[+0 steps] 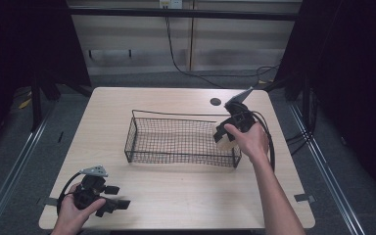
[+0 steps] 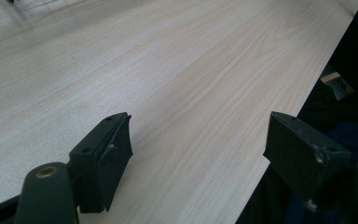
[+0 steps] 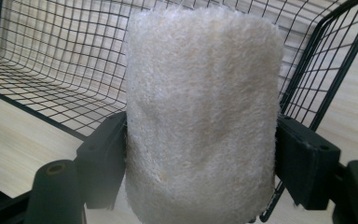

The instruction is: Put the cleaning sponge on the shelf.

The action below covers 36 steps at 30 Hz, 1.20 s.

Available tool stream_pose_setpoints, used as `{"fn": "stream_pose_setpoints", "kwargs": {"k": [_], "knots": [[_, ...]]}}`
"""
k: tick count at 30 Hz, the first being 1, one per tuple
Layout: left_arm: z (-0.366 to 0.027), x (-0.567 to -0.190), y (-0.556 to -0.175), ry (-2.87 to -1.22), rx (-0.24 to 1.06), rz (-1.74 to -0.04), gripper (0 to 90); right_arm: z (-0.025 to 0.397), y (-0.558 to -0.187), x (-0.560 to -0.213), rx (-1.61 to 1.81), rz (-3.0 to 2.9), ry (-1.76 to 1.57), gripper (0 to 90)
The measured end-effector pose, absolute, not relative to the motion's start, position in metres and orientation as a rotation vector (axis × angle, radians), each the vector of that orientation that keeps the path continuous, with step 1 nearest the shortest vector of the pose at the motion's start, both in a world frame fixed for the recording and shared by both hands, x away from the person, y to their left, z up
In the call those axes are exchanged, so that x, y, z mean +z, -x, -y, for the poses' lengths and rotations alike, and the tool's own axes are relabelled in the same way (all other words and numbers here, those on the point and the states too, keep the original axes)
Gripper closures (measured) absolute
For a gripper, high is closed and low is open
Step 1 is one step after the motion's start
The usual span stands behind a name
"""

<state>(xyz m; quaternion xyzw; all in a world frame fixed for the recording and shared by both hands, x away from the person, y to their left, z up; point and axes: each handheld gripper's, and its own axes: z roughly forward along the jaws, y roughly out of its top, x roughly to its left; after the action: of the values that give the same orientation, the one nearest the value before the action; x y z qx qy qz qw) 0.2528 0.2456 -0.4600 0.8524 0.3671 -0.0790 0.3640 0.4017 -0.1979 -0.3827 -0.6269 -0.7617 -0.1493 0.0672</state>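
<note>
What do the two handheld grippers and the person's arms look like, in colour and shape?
Both the left gripper and the right gripper are black, each topped by a grey three-cornered plate and trailing a black cable. Their fingers are blocky black pads with screw holes. The forearms are bare, with no sleeves visible.

Dim room, evenly lit table, soft low-resolution pictures.

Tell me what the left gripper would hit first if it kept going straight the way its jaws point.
Probably nothing soon. The left gripper is open and points low along bare table. The way looks free up to the wire basket, whose corner seems off to one side; depth is hard to judge.
</note>
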Motion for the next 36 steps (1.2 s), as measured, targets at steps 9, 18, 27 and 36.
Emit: {"fn": "stream_pose_setpoints", "kwargs": {"k": [9, 18, 27, 36], "knots": [[-0.246, -0.460, -0.253, -2.191, -0.210, -0.939, 22.4, 0.194, -0.400, -0.394, -0.394, 2.239, 1.978, 25.2], [-0.246, -0.460, -0.253, -2.192, -0.199, -0.941, 22.2, 0.187, -0.402, -0.406, -0.325, 2.246, 2.000, 25.1], [-0.247, -0.459, -0.253, -2.193, -0.201, -0.936, 21.9, 0.183, -0.404, -0.420, -0.242, 2.225, 2.019, 25.1], [-0.247, -0.459, -0.253, -2.193, -0.202, -0.936, 21.9, 0.177, -0.406, -0.429, -0.193, 2.221, 2.067, 25.1]]}}
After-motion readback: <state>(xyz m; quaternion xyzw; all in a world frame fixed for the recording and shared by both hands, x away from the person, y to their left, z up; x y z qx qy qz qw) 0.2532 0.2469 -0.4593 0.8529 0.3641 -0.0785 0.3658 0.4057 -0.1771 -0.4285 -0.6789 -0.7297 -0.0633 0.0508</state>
